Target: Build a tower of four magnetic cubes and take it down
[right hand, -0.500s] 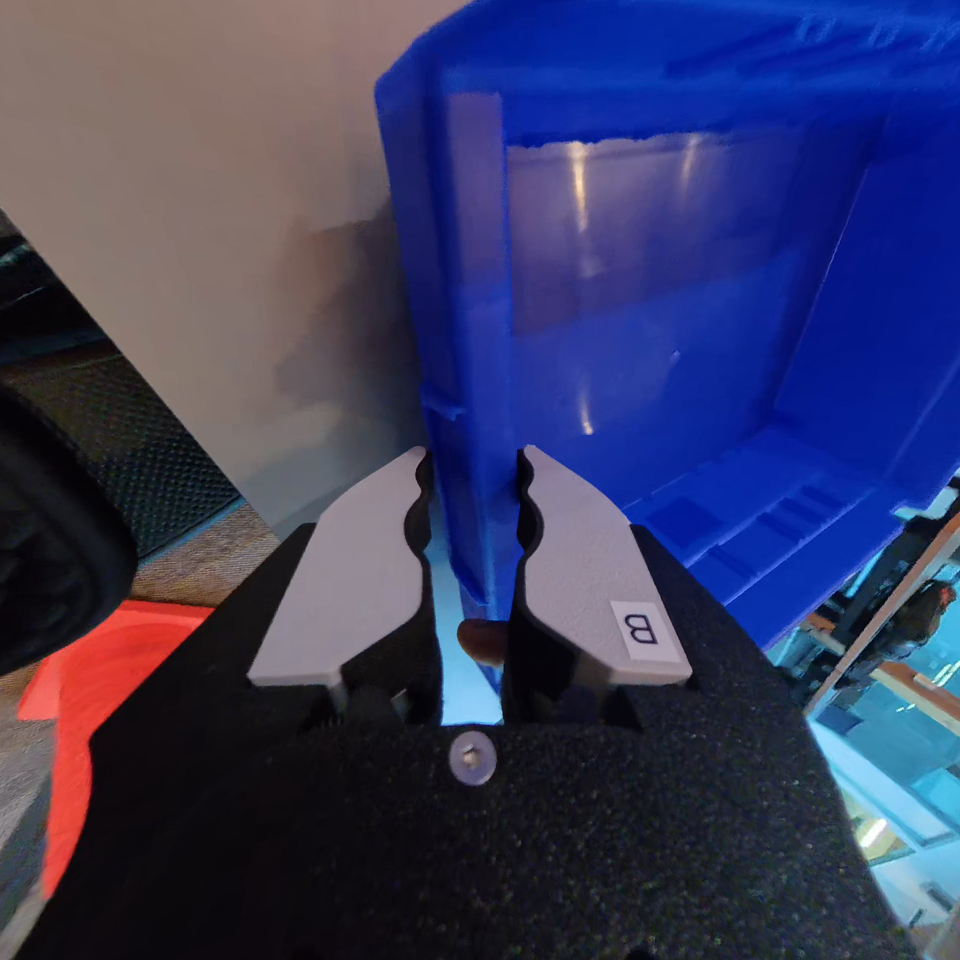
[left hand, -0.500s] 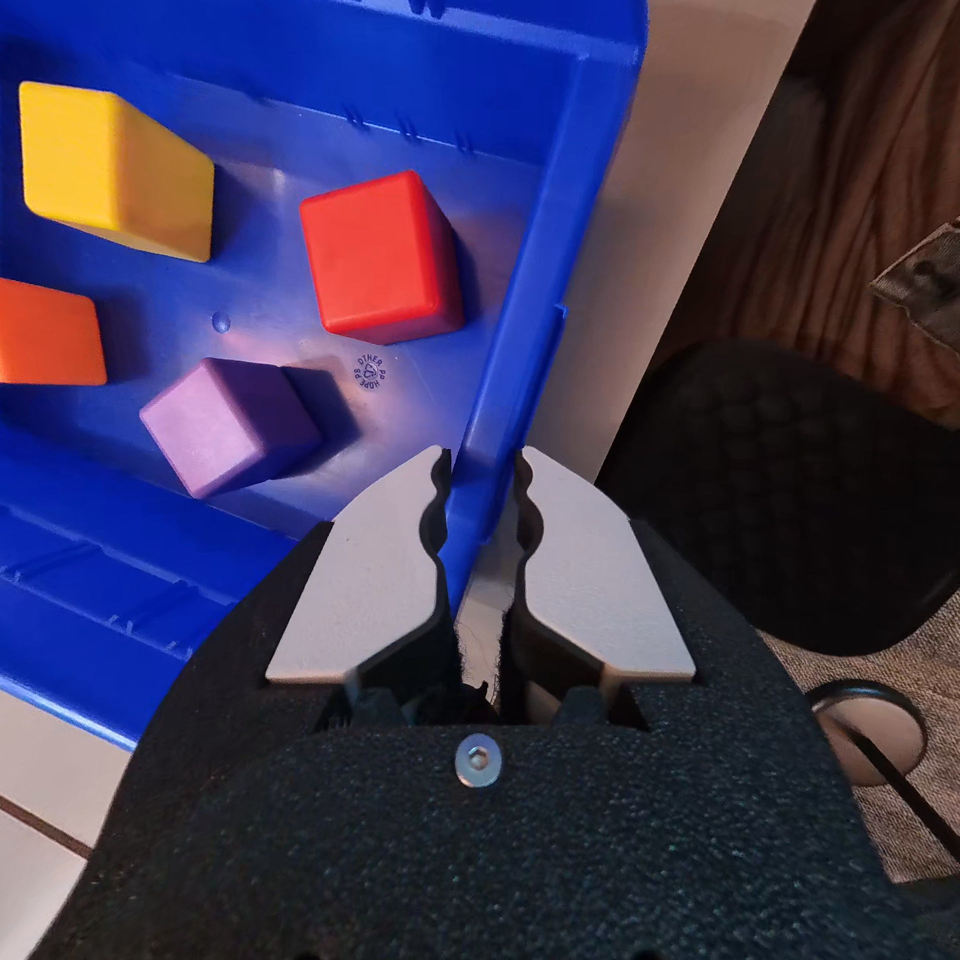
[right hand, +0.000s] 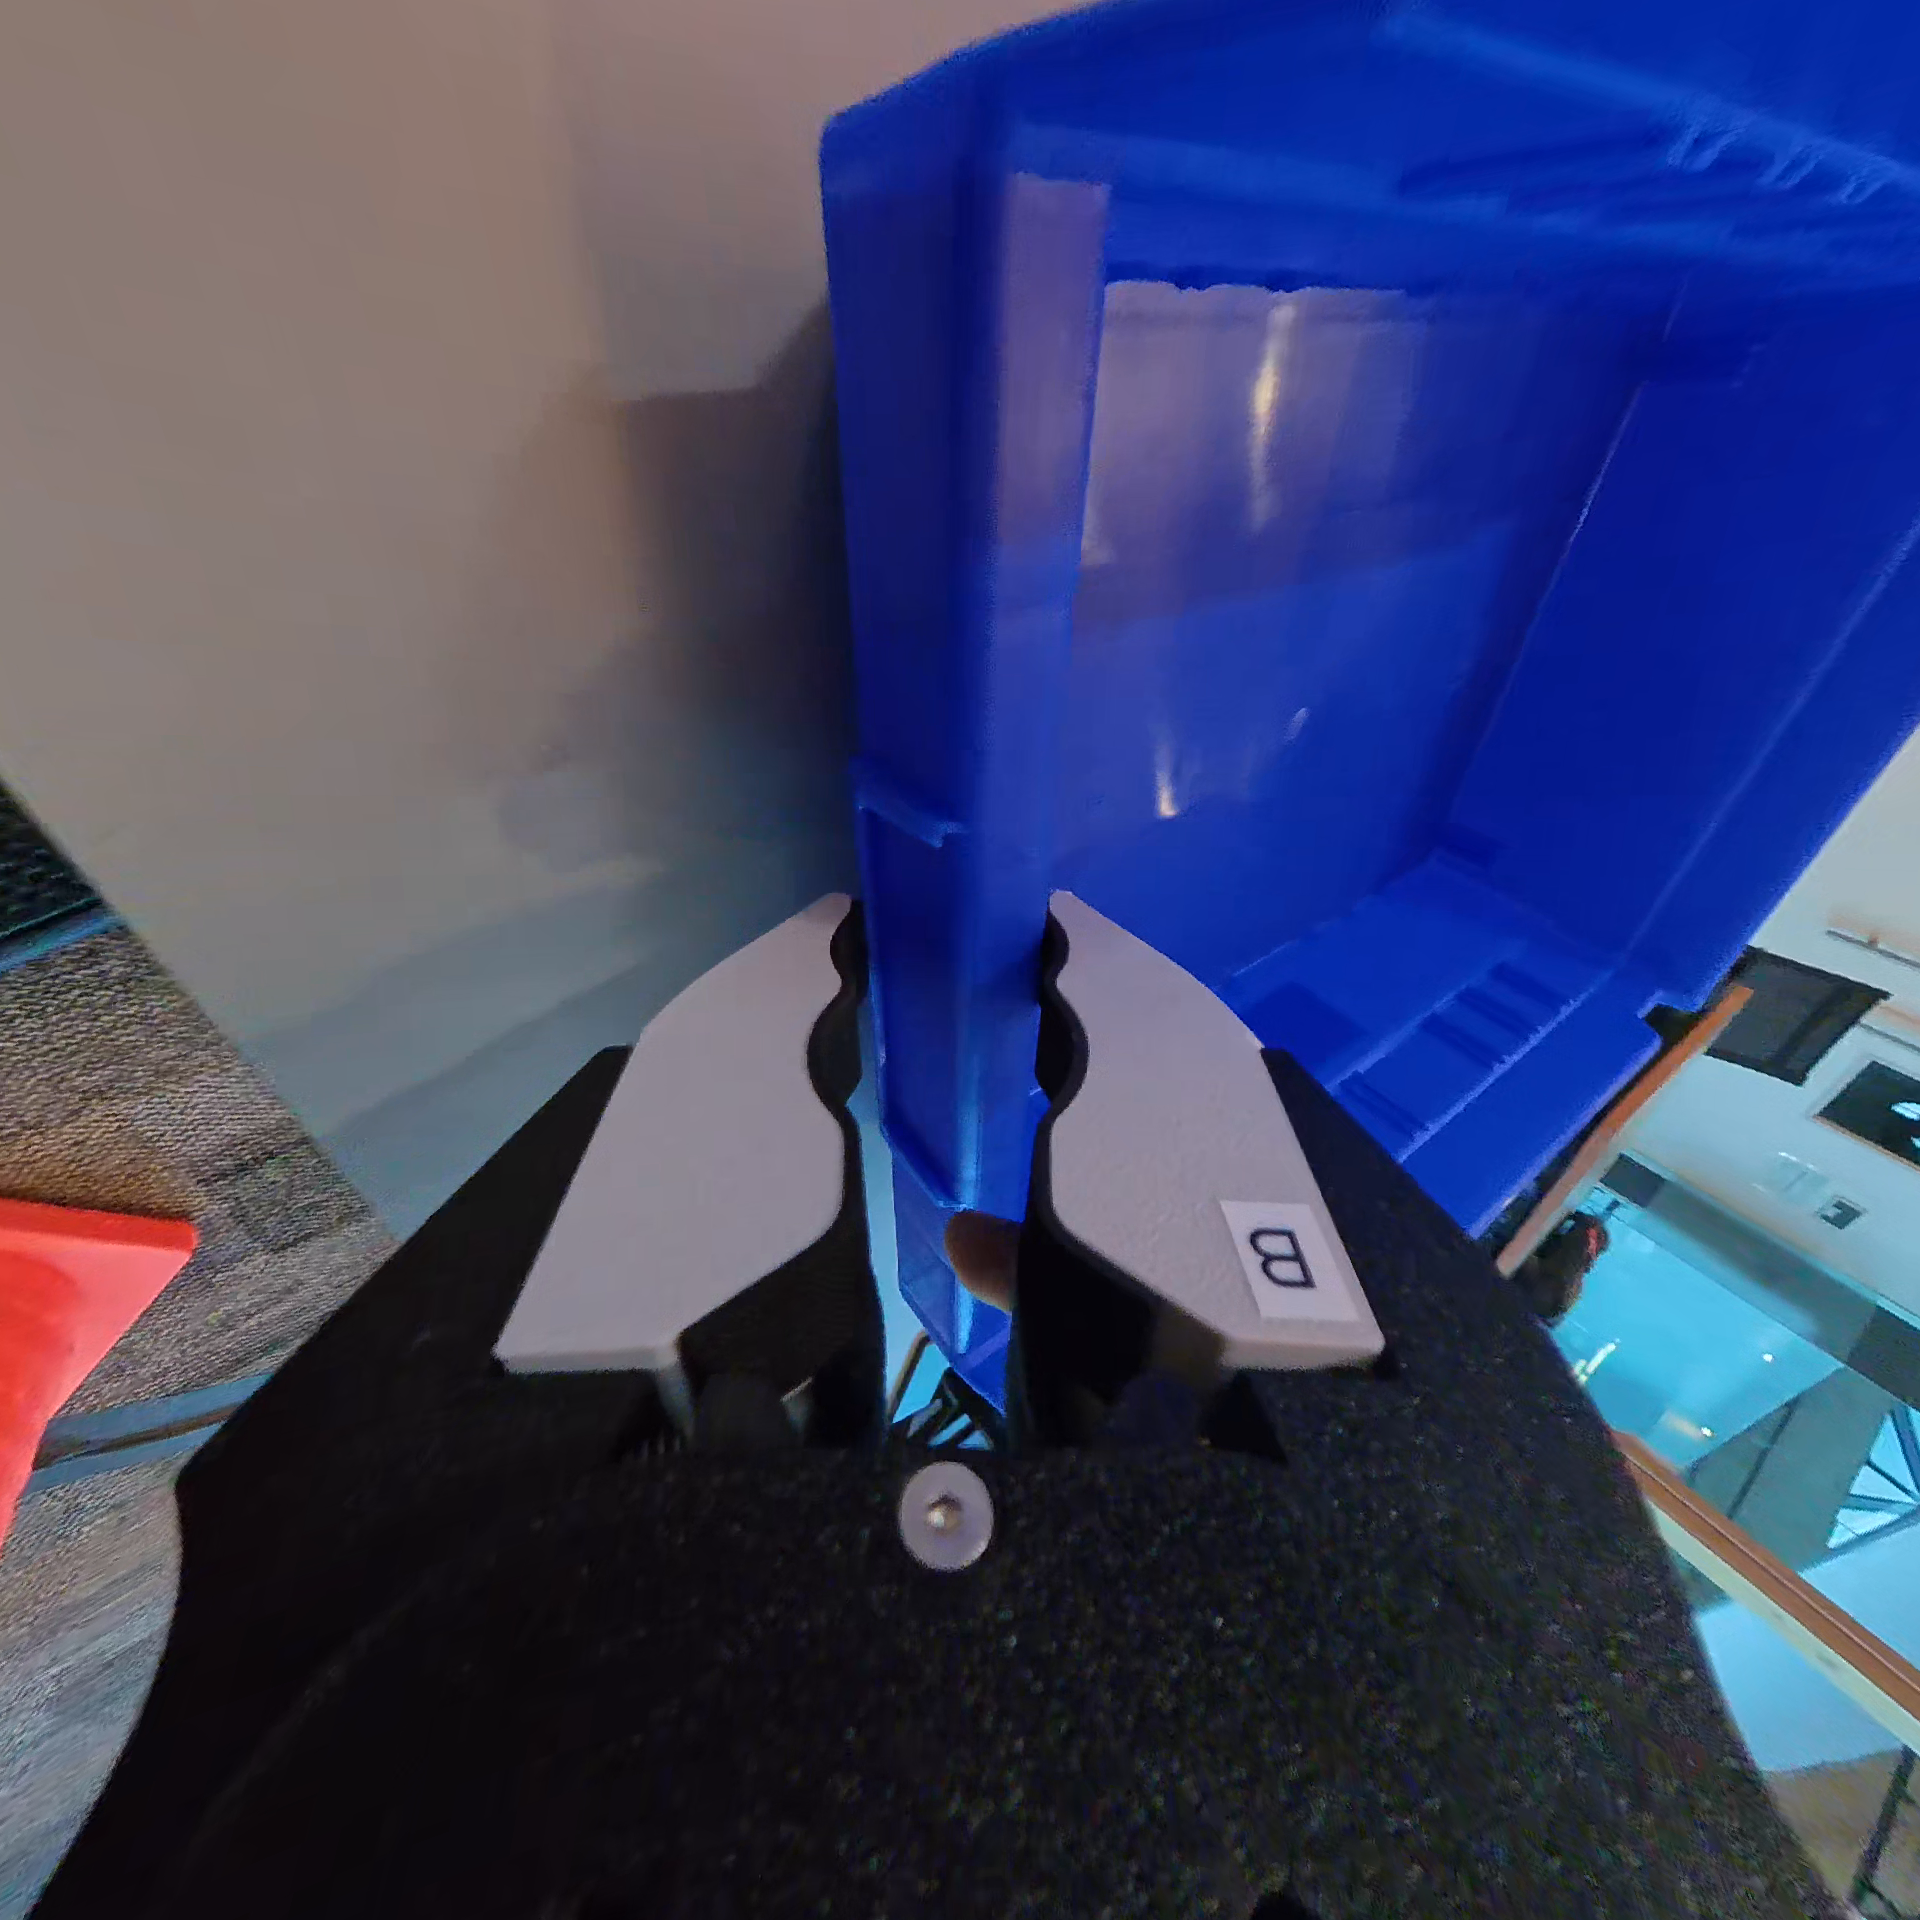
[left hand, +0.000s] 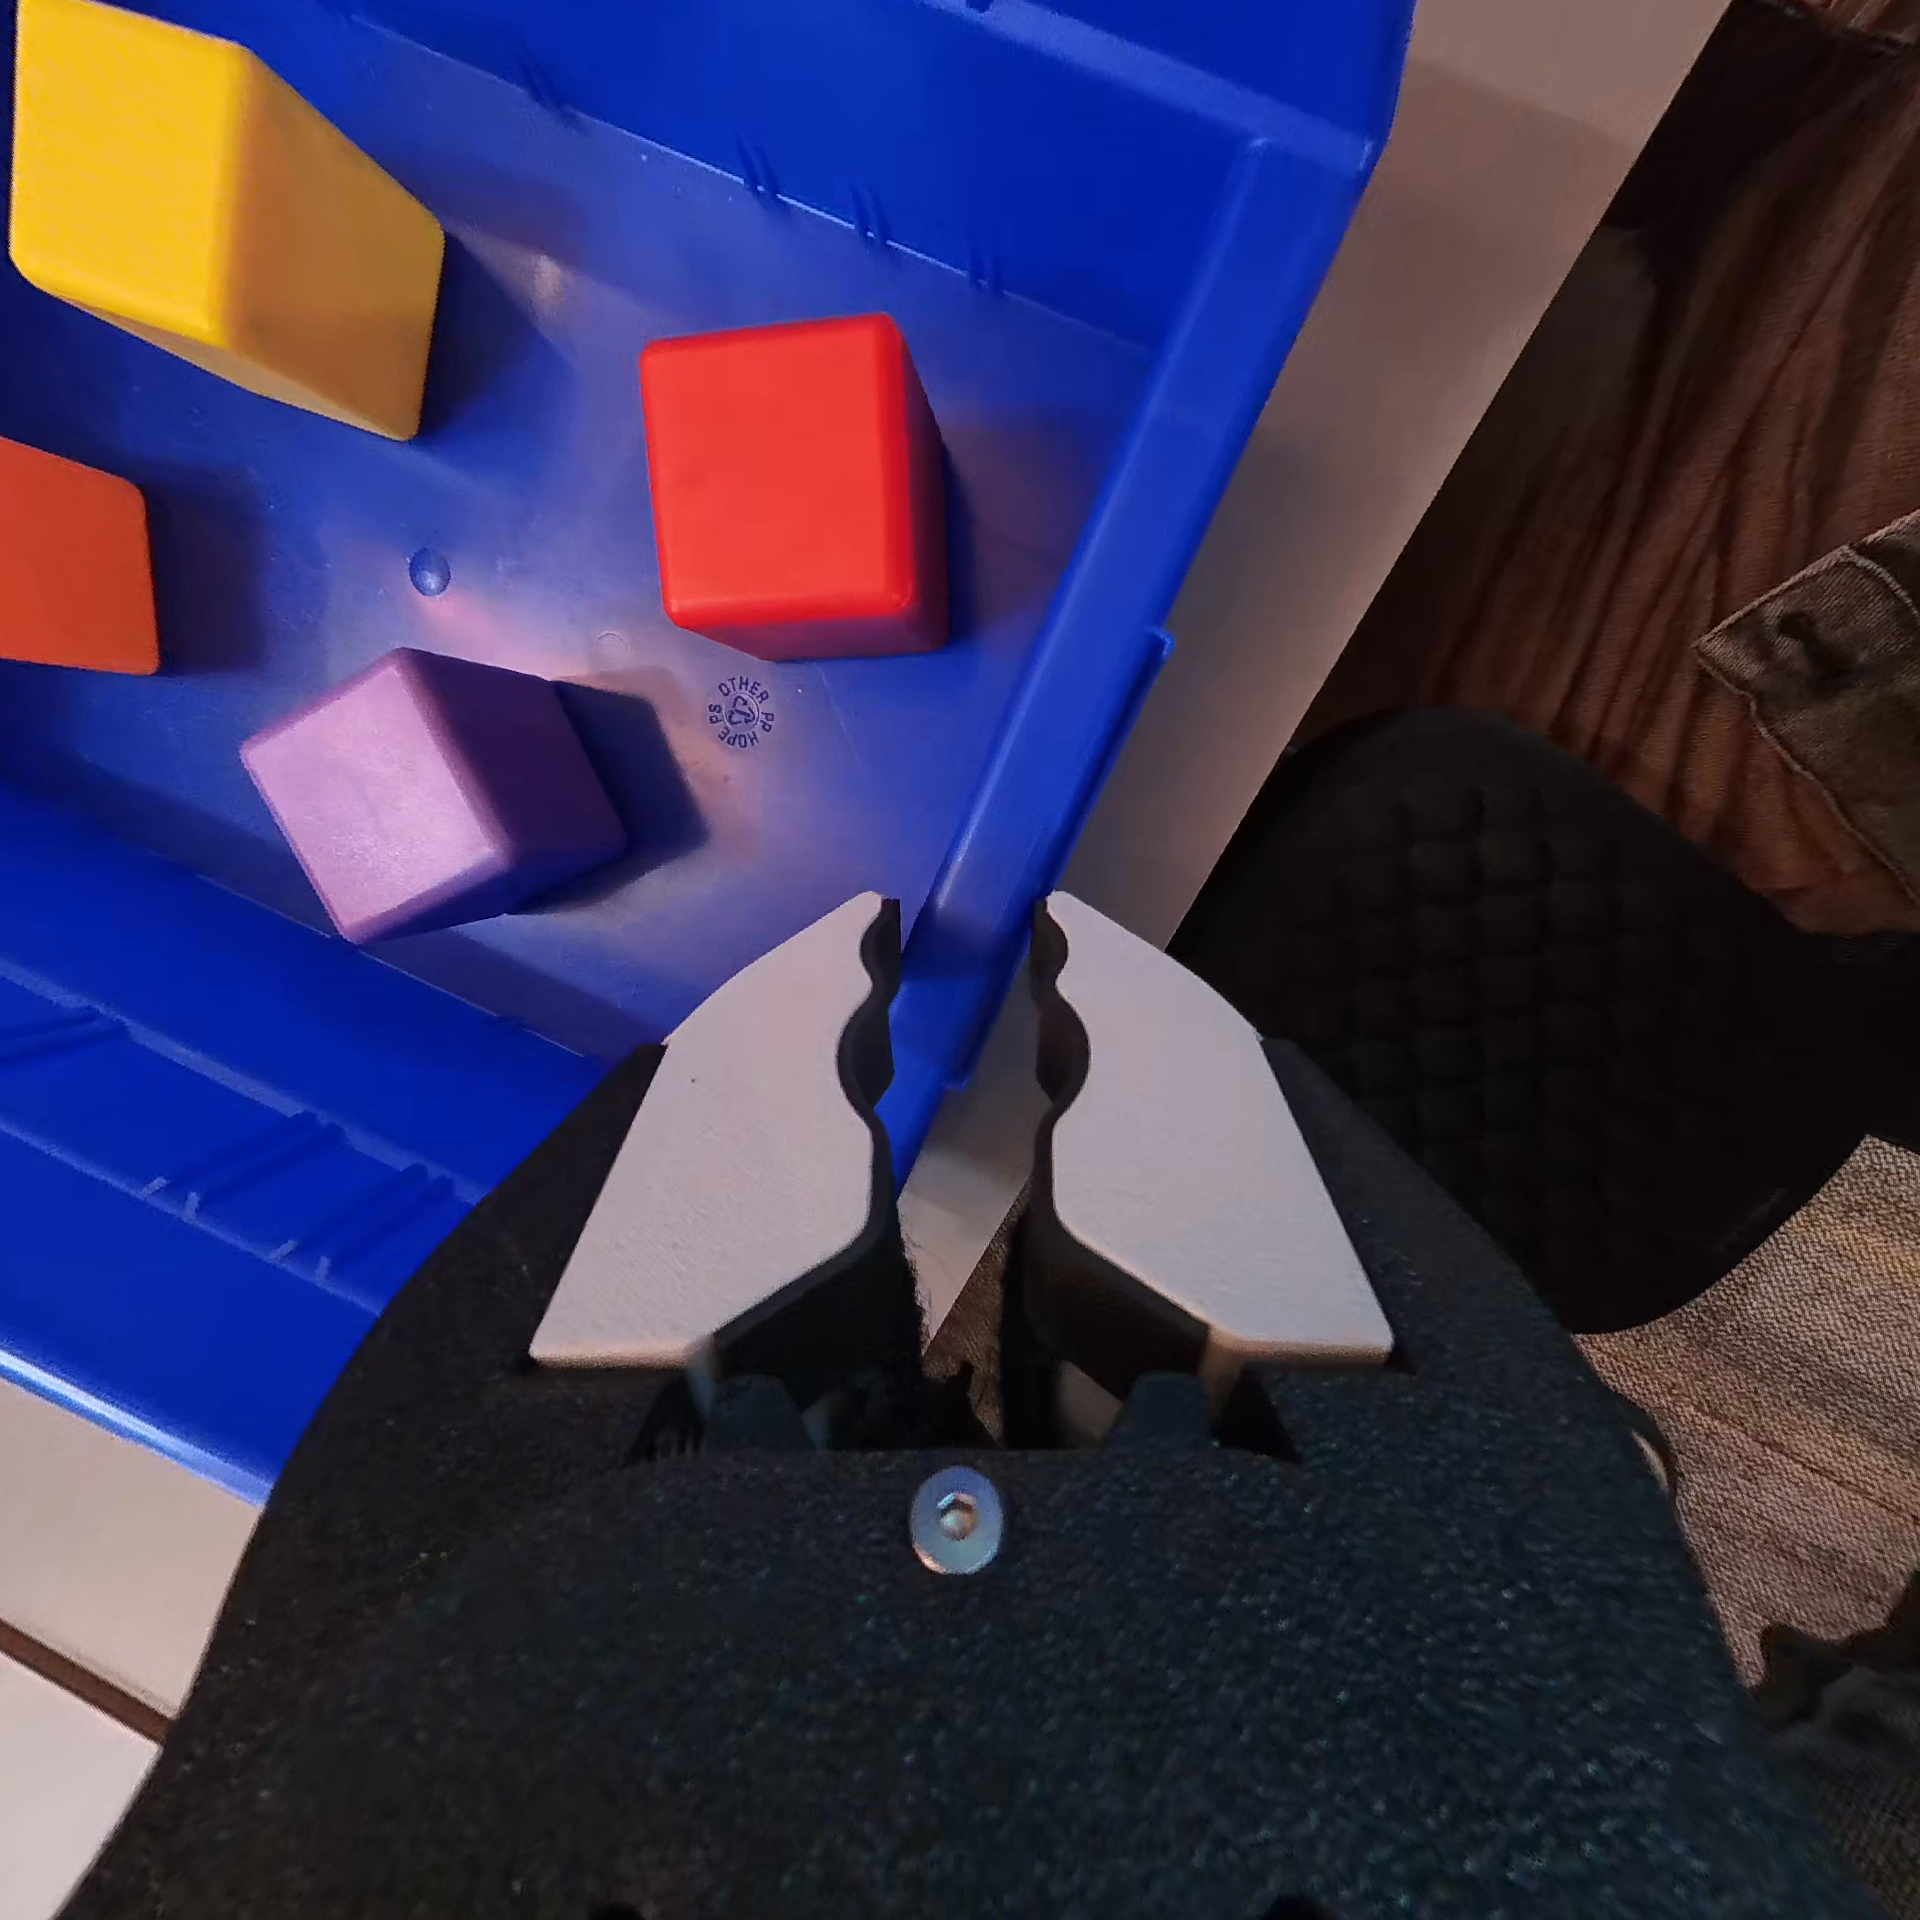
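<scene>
I have both grippers pinching walls of the blue plastic bin (left hand: 1091, 582): left gripper (left hand: 961, 935), right gripper (right hand: 951, 935). The yellow (left hand: 208, 239), red (left hand: 779, 478), purple (left hand: 416, 790) and orange (left hand: 62, 561) cubes lie apart inside it, unstacked; I judge no tower stands now.

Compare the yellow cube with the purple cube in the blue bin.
The yellow cube looks larger in the left wrist view than the purple cube. Yellow sits toward the far wall of the bin; purple sits nearer the gripper, by the low front edge. Purple is turned at a different angle from yellow. Both are matte, round-edged cubes resting apart on the bin floor, touching no other cube.
</scene>
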Demonstrator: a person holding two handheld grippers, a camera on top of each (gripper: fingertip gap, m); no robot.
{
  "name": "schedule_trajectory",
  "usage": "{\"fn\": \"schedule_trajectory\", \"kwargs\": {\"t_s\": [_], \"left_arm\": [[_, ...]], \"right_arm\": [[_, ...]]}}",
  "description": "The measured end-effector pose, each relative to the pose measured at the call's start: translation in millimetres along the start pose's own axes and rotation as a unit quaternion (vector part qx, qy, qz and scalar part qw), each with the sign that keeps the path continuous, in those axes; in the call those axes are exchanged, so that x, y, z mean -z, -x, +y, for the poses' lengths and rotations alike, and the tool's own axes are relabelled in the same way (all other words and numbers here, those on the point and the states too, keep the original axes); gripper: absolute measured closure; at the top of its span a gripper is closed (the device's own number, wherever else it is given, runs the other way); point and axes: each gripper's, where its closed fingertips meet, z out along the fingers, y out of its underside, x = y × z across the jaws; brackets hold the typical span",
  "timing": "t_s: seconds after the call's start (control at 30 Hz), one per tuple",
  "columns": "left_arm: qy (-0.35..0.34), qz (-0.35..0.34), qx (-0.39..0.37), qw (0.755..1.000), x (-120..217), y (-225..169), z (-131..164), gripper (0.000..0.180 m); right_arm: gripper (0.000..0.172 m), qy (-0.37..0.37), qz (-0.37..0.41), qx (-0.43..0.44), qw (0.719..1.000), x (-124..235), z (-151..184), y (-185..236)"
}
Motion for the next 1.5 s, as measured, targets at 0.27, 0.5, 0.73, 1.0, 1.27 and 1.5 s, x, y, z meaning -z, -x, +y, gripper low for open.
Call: {"fn": "schedule_trajectory", "kwargs": {"t_s": [0.27, 0.5, 0.73, 1.0, 1.27, 1.5], "left_arm": [[-0.019, 0.007, 0.01, 1.0, -0.4, 0.8, -0.7, 0.156], [-0.085, 0.017, 0.028, 0.996, 8.5, -10.4, -8.5, 0.128], [-0.308, -0.011, 0.075, 0.948, 59.3, -15.9, -67.7, 0.059], [-0.34, -0.047, 0.121, 0.931, 51.2, 1.0, -97.0, 0.065], [-0.183, 0.001, 0.188, 0.965, -9.0, 29.5, -70.6, 0.097], [-0.116, -0.005, 0.146, 0.982, -33.9, 28.0, -64.8, 0.118]], "right_arm": [[0.14, -0.007, 0.018, -0.023, 1.0, -4.5, -0.1, -6.3], [0.09, -0.124, -0.018, -0.193, 0.973, 16.9, -22.4, -8.4], [0.024, -0.385, -0.058, -0.351, 0.852, 82.9, -80.3, -24.0], [0.024, -0.457, -0.052, -0.371, 0.806, 107.3, -117.8, -26.0], [0.025, -0.468, -0.047, -0.331, 0.818, 110.8, -139.8, -21.2], [0.026, -0.457, -0.057, -0.325, 0.826, 101.4, -141.8, -14.5]]}}
